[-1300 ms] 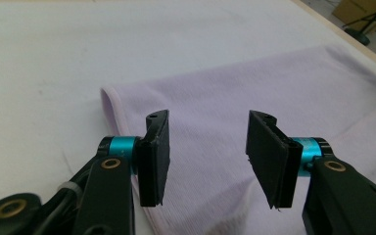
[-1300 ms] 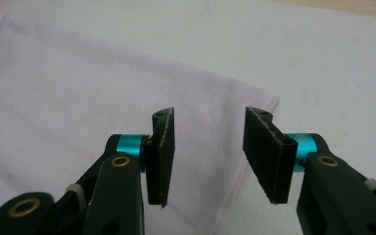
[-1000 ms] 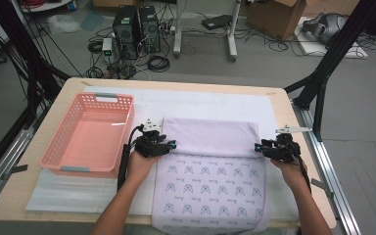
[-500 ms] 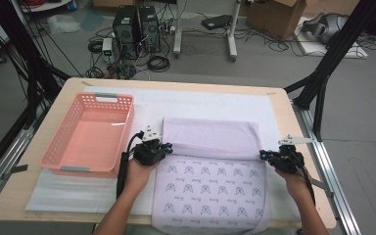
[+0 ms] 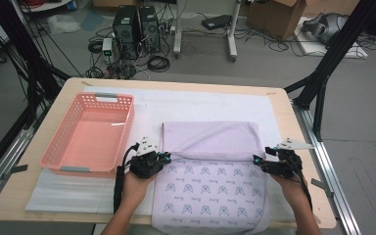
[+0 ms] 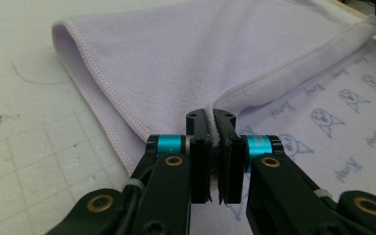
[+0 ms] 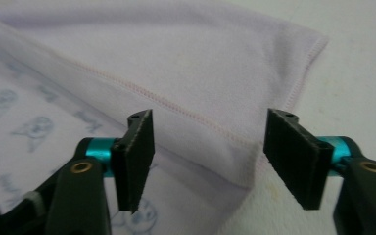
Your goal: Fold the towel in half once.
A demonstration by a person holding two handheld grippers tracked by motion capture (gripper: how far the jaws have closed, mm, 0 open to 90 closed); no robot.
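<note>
A lilac towel [image 5: 210, 169] is lying on the white mat [image 5: 200, 105] that is covering the wooden table [image 5: 286, 112], just to the right of a pink basket [image 5: 90, 134] and not touching it. Its far part is folded back toward the person, so the plain side is facing up there, while the near part is showing a printed pattern and is hanging a little over the table's near edge. The left gripper [image 5: 149, 160] is sitting at the left end of the folded-over hem, and in the left gripper view its jaws are pressing tight together with the stitched edge of the towel [image 6: 215, 73] pinched between the pads, the cloth rising from the pinch and running away to the upper right. The right gripper [image 5: 274, 164] is sitting at the right end of the same hem; in the right gripper view its fingers [image 7: 137, 147] are standing wide apart and are gripping nothing, with the folded corner of the towel [image 7: 176, 73] lying flat on the mat in the gap between and beyond them, apart from both pads as far as can be seen. A hand is holding each gripper from the near side of the table.
</note>
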